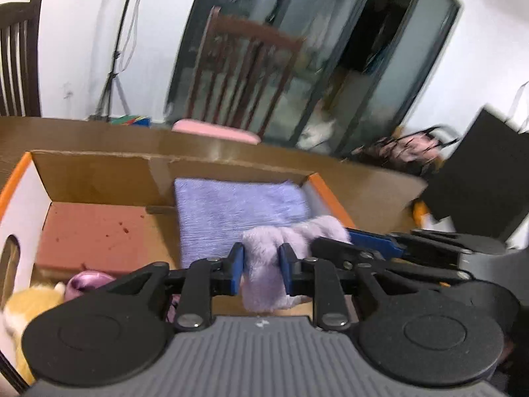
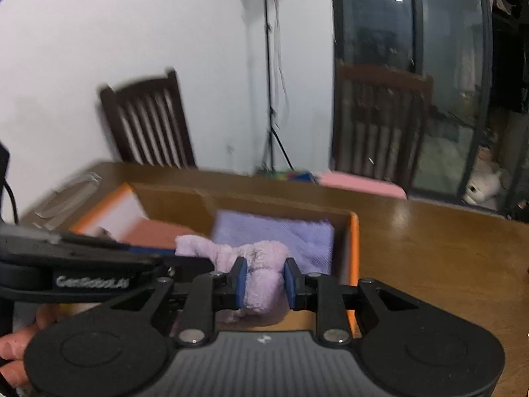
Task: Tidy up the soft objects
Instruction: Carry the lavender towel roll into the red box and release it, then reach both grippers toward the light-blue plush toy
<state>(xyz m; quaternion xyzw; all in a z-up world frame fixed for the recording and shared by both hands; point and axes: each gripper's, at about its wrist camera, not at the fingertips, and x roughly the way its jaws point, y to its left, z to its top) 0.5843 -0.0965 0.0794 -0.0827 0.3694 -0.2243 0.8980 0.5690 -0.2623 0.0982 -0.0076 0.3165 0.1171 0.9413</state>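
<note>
Right now both the left gripper (image 1: 261, 271) and right gripper (image 2: 264, 281) squeeze the fluffy purple cloth (image 1: 281, 248) over the box (image 1: 99, 168), and pulling apart could drop it outside.

The left gripper (image 1: 261, 266) and the right gripper (image 2: 263, 281) are held side by side — each with blue pads closed on soft lilac fabric — while bare fingers (image 2: 13, 354) are glimpsed low left.

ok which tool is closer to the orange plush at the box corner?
Left. The left tool sits just right of the orange plush; the right tool is farther right, beyond it.
</note>
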